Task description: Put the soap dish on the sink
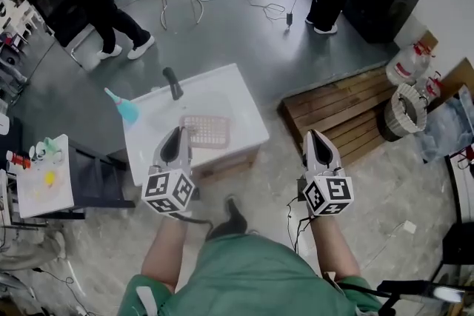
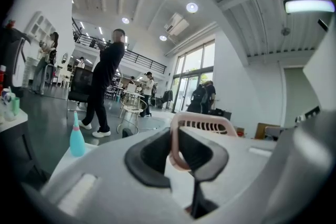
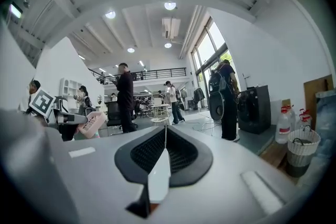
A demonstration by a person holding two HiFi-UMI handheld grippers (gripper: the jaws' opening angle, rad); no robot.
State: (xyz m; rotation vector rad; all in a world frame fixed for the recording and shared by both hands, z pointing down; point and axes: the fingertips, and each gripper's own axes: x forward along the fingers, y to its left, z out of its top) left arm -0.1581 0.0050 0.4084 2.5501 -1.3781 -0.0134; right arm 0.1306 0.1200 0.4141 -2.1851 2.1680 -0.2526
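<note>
The pink slotted soap dish (image 1: pixel 207 131) hangs over the front part of the white sink (image 1: pixel 244 111), and my left gripper (image 1: pixel 180 134) is shut on its near rim. In the left gripper view the dish's pink rim (image 2: pixel 198 124) sits pinched between the dark pads of that gripper (image 2: pixel 176 150). A black faucet (image 1: pixel 172 83) stands at the sink's back. My right gripper (image 1: pixel 313 137) hovers to the right of the sink above the floor, shut with nothing in it; its closed jaws (image 3: pixel 165 150) fill the right gripper view, where the dish (image 3: pixel 92 124) shows at the left.
A blue bottle (image 1: pixel 127 109) stands on the sink's left corner. A wooden pallet (image 1: pixel 342 109), a wicker basket (image 1: pixel 404 109) and water jugs (image 1: pixel 404 64) lie to the right. A low white table (image 1: pixel 43 189) with small items is at the left. People stand farther back.
</note>
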